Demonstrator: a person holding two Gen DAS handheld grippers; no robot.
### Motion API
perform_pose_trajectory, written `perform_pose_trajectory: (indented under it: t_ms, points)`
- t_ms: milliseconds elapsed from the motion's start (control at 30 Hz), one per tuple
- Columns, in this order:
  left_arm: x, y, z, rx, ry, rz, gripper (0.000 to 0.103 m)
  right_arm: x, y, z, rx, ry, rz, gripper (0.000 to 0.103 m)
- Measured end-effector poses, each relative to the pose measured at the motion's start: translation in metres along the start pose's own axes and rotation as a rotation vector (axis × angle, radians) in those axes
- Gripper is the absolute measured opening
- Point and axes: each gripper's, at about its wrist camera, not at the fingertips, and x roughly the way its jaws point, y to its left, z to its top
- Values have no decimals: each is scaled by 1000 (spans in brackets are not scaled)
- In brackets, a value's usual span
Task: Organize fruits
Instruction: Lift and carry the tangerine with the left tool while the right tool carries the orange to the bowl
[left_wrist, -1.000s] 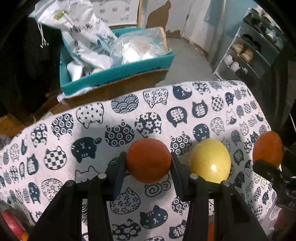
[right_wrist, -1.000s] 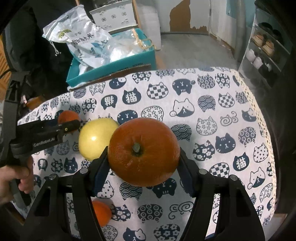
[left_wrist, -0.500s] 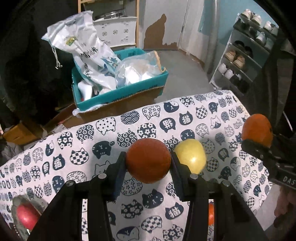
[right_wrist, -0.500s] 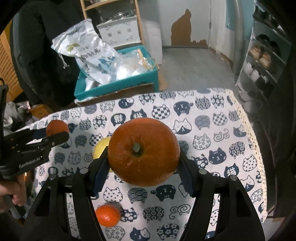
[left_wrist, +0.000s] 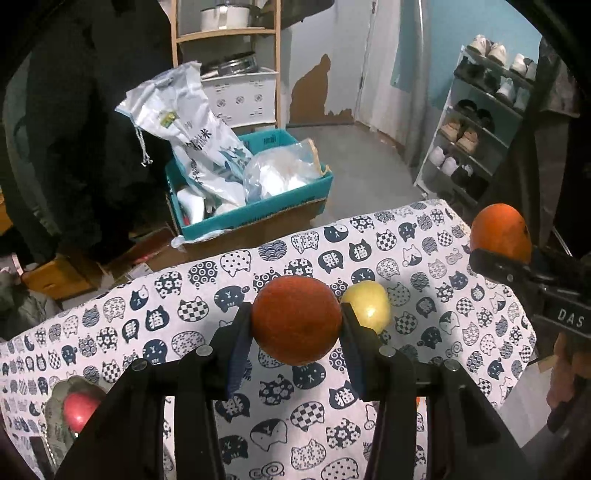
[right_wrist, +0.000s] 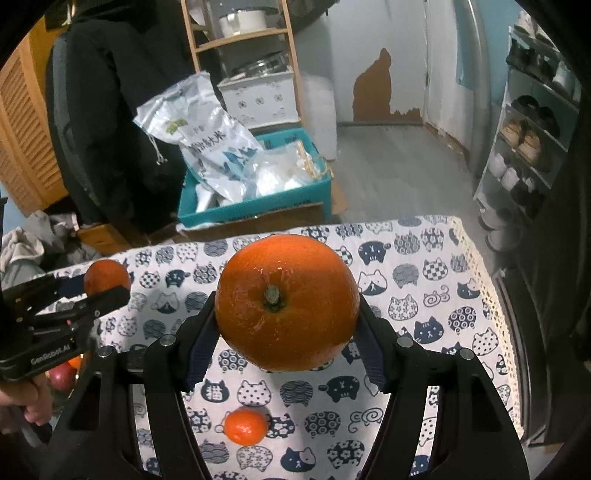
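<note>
Above the cat-print tablecloth (left_wrist: 229, 295), the left gripper (left_wrist: 297, 325) tilts downward, its black jaws clamped on a small, dull, round orange (left_wrist: 296, 320). Beside it the right gripper (right_wrist: 286, 325), tilted likewise, grips a large glossy orange (right_wrist: 287, 302), stem facing the camera. On the cloth lie a smooth yellow apple (left_wrist: 371, 306) and a small mandarin (right_wrist: 245, 425).

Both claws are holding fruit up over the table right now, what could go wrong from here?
1. The big orange is round and smooth, pinched only at its sides by the right claw; it might slip and fall onto the small tangerine below.
2. The left claw grips its smaller orange the same way, above the yellow apple. A drop could roll off the cloth-covered table.
</note>
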Motion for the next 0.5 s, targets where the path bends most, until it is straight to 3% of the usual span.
perform_pose_trajectory:
  t_ms: [500]
  points:
    - [-60, 16, -9, -27, -84, 11, 46, -39, 37, 13, -62, -69, 46, 68]
